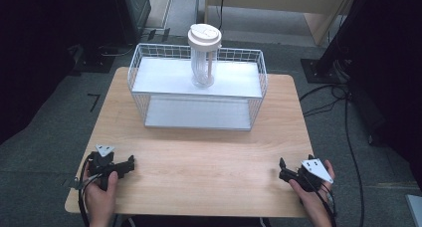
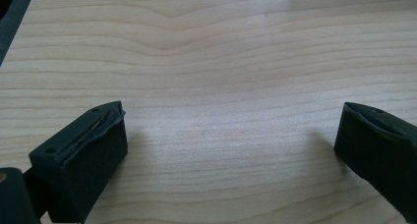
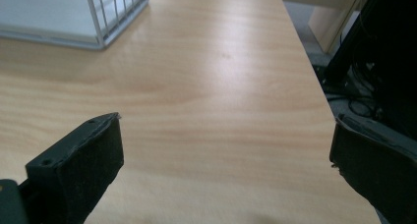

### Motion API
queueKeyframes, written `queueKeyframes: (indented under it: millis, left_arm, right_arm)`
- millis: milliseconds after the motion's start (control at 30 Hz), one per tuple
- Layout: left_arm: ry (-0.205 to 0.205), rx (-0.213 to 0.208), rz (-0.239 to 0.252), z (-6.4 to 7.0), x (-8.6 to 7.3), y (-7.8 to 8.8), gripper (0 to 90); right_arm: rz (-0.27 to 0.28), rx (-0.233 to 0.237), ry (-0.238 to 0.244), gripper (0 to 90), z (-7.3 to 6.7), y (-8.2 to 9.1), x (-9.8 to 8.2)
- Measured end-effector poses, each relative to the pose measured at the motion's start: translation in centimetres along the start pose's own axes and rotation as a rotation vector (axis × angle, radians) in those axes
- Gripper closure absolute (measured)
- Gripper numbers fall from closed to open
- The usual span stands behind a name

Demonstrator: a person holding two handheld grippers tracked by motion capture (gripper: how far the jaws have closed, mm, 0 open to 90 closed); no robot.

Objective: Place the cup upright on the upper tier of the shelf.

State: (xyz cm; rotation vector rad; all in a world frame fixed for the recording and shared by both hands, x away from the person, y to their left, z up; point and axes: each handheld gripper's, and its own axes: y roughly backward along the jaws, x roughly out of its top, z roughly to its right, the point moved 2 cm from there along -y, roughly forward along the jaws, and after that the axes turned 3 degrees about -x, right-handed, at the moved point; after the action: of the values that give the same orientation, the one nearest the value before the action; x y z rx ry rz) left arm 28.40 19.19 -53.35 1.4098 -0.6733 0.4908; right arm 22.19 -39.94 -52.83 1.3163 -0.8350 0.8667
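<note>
The cup (image 1: 204, 55) with a lid stands upright on the top shelf of the wire rack (image 1: 196, 90) at the far side of my desk (image 1: 199, 157), seen from the high view. My right tool view catches a corner of the rack. Both tools, left tool (image 1: 130, 163) and right tool (image 1: 281, 168), rest near the front edge, jaws spread, gripping nothing, well apart from the cup.
</note>
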Motion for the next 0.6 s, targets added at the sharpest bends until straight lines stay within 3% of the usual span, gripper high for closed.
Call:
queueKeyframes:
  millis: [67, 133, 167, 200, 400, 433, 467, 600]
  left_arm:
    - [0.000, 0.000, 0.000, 0.0, 0.0, 0.0, 0.0]
    - [0.000, 0.000, 0.000, 0.0, 0.0, 0.0, 0.0]
    - [0.000, 0.000, 0.000, 0.0, 0.0, 0.0, 0.0]
    - [0.000, 0.000, 0.000, 0.0, 0.0, 0.0, 0.0]
    - [0.000, 0.000, 0.000, 0.0, 0.0, 0.0, 0.0]
    - [0.000, 0.000, 0.000, 0.0, 0.0, 0.0, 0.0]
    - [-0.001, 0.000, 0.000, 0.0, 0.0, 0.0, 0.0]
    - [0.000, 0.000, 0.000, 0.0, 0.0, 0.0, 0.0]
  right_arm:
    - [-0.015, 0.007, -0.014, 0.0, 0.3, 0.2, -0.1]
    - [-0.112, 0.041, -0.035, 0.0, 0.9, 0.1, -0.5]
    - [-0.112, 0.041, -0.035, 0.0, 0.9, 0.1, -0.5]
    - [-0.153, 0.047, -0.044, 0.0, 1.3, 0.1, -0.7]
    - [-0.220, 0.081, -0.047, 0.0, 1.8, 0.4, -1.2]
    - [-0.284, 0.093, -0.040, 1.3, 1.9, 0.4, -1.5]
    - [-0.310, 0.092, -0.024, 1.6, 1.9, 0.4, -1.7]
    - [-0.311, 0.109, -0.005, 1.7, 2.1, 0.8, -1.9]
